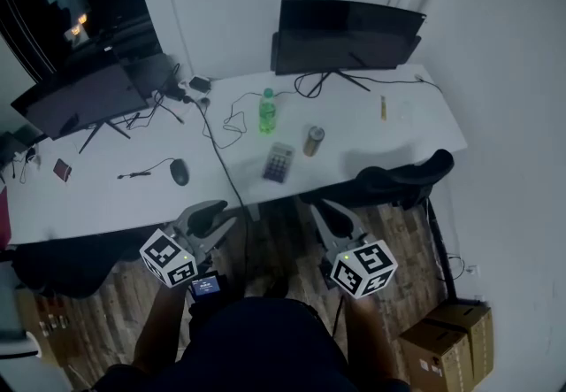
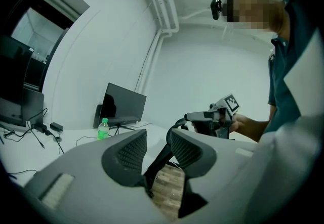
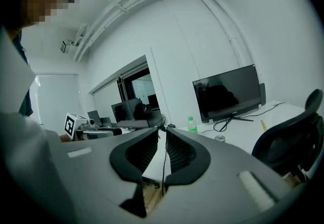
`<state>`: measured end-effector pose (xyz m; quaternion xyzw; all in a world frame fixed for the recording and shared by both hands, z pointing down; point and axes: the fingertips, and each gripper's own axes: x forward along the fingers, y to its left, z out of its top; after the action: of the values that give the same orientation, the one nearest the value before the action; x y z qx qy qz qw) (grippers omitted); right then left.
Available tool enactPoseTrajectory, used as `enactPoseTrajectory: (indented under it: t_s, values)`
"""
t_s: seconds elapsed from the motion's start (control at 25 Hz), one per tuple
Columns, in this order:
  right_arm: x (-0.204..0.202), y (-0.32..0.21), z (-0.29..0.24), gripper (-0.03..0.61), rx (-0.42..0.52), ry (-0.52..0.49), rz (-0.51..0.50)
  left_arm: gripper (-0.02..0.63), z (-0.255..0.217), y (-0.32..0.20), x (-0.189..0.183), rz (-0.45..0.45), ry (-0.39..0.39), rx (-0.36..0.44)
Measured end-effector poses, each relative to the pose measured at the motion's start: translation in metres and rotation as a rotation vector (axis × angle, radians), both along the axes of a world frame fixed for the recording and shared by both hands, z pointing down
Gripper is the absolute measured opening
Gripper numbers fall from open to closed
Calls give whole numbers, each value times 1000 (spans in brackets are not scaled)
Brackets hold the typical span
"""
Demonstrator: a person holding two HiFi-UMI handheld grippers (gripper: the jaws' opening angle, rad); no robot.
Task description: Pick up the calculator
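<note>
The grey calculator lies flat near the front edge of the white desk, between a green bottle and a drinks can. Both grippers hang below the desk edge, over the wooden floor, short of the calculator. My left gripper is down and to its left, and in the left gripper view its jaws stand apart with nothing between them. My right gripper is down and to its right. A narrow gap shows between its jaws, which are also empty. Neither gripper view shows the calculator.
A dark monitor stands at the back of the desk, with a second monitor at the left. Cables and a mouse lie on the desk. A black office chair stands at the right front edge. A cardboard box sits on the floor.
</note>
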<state>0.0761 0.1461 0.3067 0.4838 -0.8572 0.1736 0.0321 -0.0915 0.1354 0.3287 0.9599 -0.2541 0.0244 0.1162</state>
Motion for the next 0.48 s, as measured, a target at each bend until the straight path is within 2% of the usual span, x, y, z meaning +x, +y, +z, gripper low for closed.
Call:
enactPoseTrajectory:
  t_s: [0.16, 0.48]
  values:
    - [13, -2, 5, 31, -9, -12, -14, 138, 5, 0, 15, -15, -4, -25]
    - [24, -10, 25, 31, -61, -43, 6, 138, 16, -12, 29, 24, -32, -52]
